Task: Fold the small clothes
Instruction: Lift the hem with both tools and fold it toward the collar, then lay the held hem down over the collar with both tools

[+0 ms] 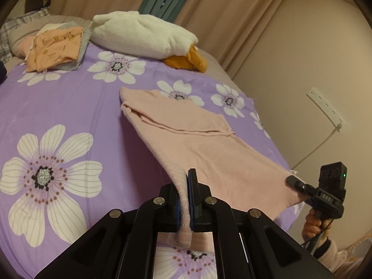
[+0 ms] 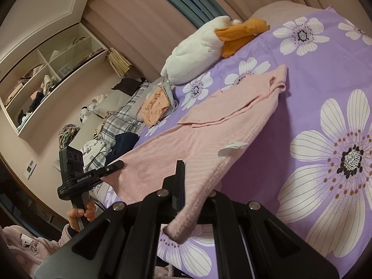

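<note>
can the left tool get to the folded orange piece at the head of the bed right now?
Probably not: the left tool is shut on the pink garment, and the orange piece lies far across the bed.

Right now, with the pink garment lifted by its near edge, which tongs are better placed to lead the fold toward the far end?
Neither clearly. The left tongs and right tongs are each shut on a near corner of the pink garment, its far end resting on the purple sheet. Both should carry it over together.

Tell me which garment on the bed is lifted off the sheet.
The pale pink top, raised at its near edge by the left gripper and right gripper. The orange garment lies on the far pile.
</note>
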`<state>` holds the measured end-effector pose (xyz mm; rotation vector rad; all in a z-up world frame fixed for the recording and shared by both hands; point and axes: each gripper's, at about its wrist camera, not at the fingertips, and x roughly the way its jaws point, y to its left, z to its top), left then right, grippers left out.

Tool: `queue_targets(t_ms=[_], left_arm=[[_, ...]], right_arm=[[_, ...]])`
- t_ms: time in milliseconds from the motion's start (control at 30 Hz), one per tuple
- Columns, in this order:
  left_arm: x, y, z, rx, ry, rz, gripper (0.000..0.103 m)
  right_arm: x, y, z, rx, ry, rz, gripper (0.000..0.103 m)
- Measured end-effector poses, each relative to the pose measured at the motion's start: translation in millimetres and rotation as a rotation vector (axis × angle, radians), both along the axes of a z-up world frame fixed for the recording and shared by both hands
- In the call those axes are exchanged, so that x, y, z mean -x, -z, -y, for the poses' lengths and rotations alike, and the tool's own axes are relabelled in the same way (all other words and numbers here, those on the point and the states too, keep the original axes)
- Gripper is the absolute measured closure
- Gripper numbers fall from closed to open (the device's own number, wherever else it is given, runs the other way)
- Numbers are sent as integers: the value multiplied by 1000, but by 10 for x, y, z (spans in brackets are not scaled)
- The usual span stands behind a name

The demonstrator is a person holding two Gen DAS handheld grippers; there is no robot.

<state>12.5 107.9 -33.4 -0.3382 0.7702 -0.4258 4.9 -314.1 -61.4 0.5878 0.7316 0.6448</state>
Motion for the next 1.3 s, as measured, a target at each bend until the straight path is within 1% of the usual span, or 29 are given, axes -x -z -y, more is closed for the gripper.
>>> queue_targets(t_ms=[367, 567, 700, 767, 867, 1100, 1300], left_arm=[[278, -226, 53, -4, 23, 40, 99], [450, -424, 79, -14, 45, 92, 99], [489, -500, 100, -14, 46, 116, 99], [462, -504, 99, -15, 38, 121, 99], [389, -467, 82, -12, 22, 111, 99], [70, -300, -46, 35, -33, 47, 99], [-212, -252, -122, 60, -70, 30, 99]], right_arm=[[237, -305, 9, 11, -43, 86, 99], [434, -548, 19, 29, -70, 158, 99], [488, -669, 43, 15, -69, 197, 99], [476, -712, 42, 11, -68, 212, 99], [430, -695, 49, 7, -65, 214, 99], [140, -532, 98, -21, 5, 147, 99], [-123, -475, 170, -49, 61, 124, 98]])
